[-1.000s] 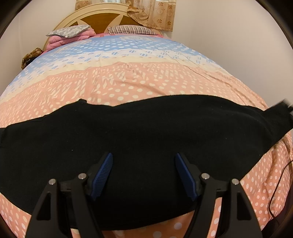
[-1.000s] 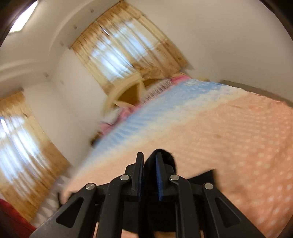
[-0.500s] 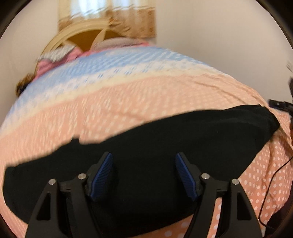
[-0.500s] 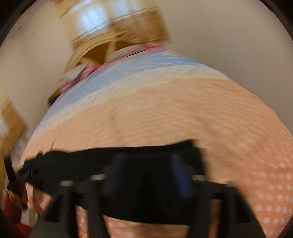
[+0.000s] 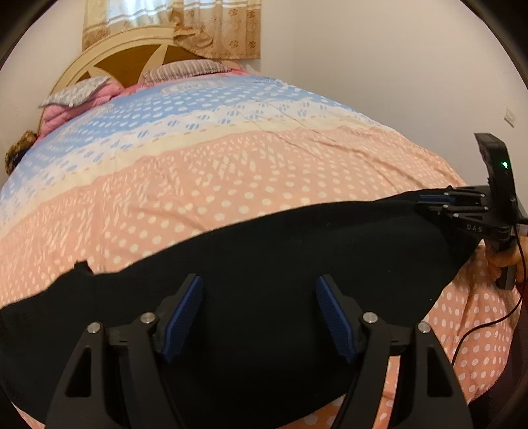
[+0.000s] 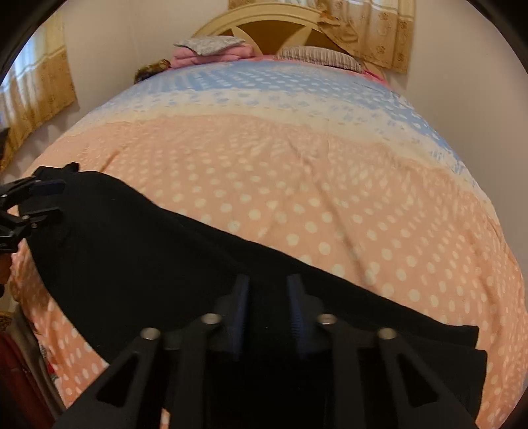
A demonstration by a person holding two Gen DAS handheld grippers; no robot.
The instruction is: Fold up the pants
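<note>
Nearest each lens, the left gripper [image 5: 259,313] stands with its jaws wide apart above the cloth and nothing pinched, while the right gripper [image 6: 267,312] is closing its narrow jaws on an edge of the black pants [image 5: 264,250]. These lie flat in a long band across the near end of the dotted bedspread [image 5: 231,171]. The fabric looks light, limp and unbreakable, probably best pinched at hems or corners and kept taut.

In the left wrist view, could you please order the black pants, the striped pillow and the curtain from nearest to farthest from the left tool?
1. Black pants: directly under the left tool.
2. Striped pillow: at the bed's far end.
3. Curtain: on the wall behind the pillow.
</note>
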